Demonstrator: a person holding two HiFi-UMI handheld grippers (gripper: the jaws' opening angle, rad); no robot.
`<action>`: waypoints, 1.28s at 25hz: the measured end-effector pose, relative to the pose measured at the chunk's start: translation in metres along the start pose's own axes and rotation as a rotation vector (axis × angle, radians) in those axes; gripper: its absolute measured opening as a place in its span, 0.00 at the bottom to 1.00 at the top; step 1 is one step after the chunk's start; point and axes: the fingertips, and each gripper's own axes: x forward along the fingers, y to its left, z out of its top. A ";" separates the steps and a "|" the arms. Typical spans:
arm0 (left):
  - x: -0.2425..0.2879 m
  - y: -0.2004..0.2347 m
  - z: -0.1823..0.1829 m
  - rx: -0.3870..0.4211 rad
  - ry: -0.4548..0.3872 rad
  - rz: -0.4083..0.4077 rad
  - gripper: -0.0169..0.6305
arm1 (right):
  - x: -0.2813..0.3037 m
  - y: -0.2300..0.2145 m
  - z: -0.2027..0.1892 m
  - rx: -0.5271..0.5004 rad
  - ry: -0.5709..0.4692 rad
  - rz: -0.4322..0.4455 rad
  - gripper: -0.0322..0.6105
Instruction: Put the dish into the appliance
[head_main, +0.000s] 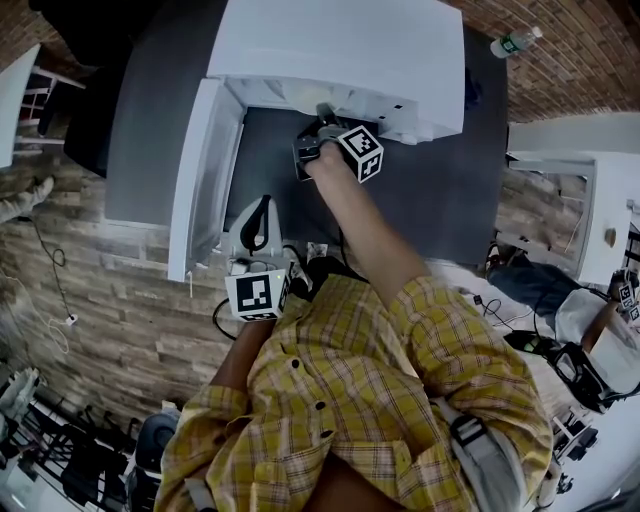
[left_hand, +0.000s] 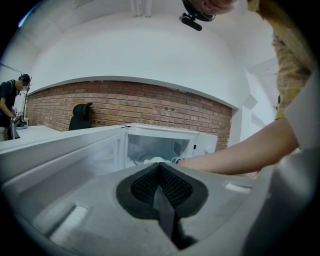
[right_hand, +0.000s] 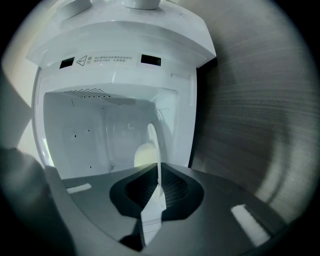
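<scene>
Right gripper (right_hand: 159, 192) clamped on white dish (right_hand: 152, 142) rim; I see it edge-on, running ahead of the jaws into open microwave (right_hand: 120, 60) cavity. Left gripper (left_hand: 160, 187) pinched together, empty.

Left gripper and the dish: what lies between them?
Only bare dark tabletop, by the head view; the left gripper is shut and empty, the dish is held in the right gripper at the appliance.

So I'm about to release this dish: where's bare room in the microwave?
The microwave floor beneath the dish looks bare. The grey table right of the open door is free too. It's crowded only around the right hand-held gripper.
</scene>
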 end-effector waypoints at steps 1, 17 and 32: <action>0.000 0.001 0.000 -0.001 0.000 0.001 0.02 | 0.000 0.000 0.000 -0.004 0.003 -0.003 0.06; -0.002 -0.003 -0.002 -0.010 0.004 -0.001 0.02 | -0.010 0.003 -0.007 -0.140 0.074 -0.012 0.16; -0.017 -0.023 0.003 0.009 -0.025 -0.046 0.02 | -0.059 0.014 -0.015 -0.183 0.135 0.064 0.05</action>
